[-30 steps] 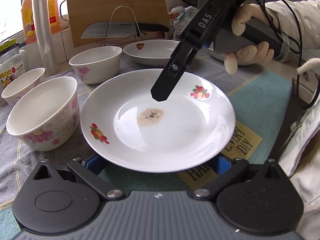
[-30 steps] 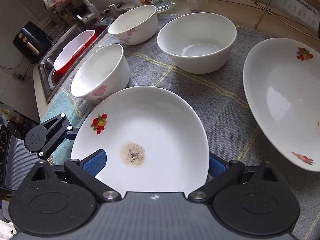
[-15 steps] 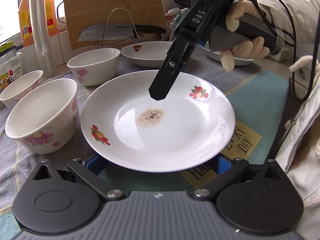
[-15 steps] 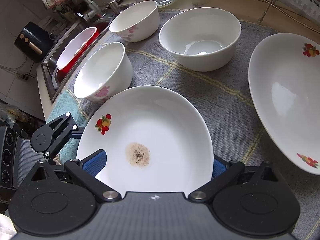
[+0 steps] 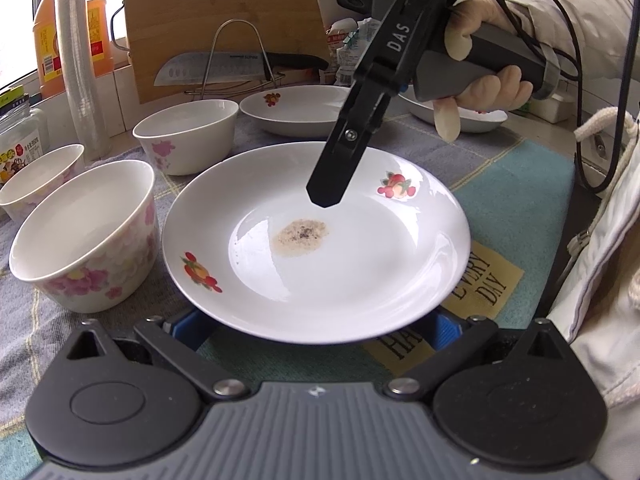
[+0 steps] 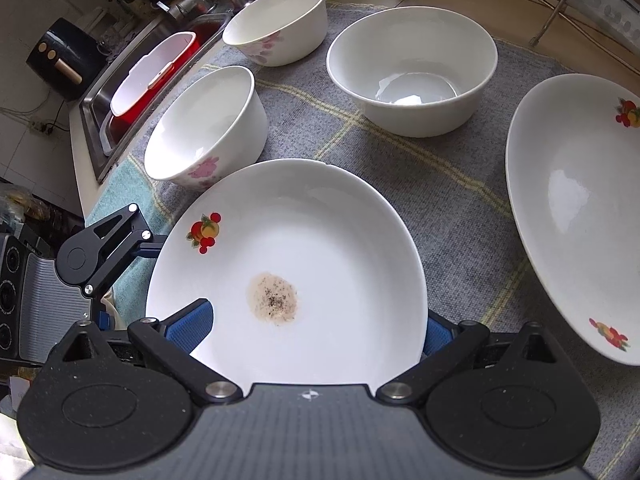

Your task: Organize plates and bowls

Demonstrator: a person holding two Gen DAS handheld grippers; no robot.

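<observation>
At the bench's front edge, over the checked cloth [image 6: 452,200], sat the stained plate [image 5: 316,248], its near rim covering both blue pads of the left gripper [image 5: 316,326]. Spread wide, those jaws, clamping nothing; contact underneath hidden. Straddled by the right gripper [image 6: 308,328] too: jaws wide apart, one finger above the well, the other under the rim. Just beside the plate's left rim stood a flowered bowl [image 5: 84,236]. Bare mat [image 5: 520,208] to its right; second plate [image 6: 576,216] well apart.

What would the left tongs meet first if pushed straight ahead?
The stained plate, already between the left tongs. Beyond it, probably the right tongs hovering over the plate, though depth is unclear.
</observation>
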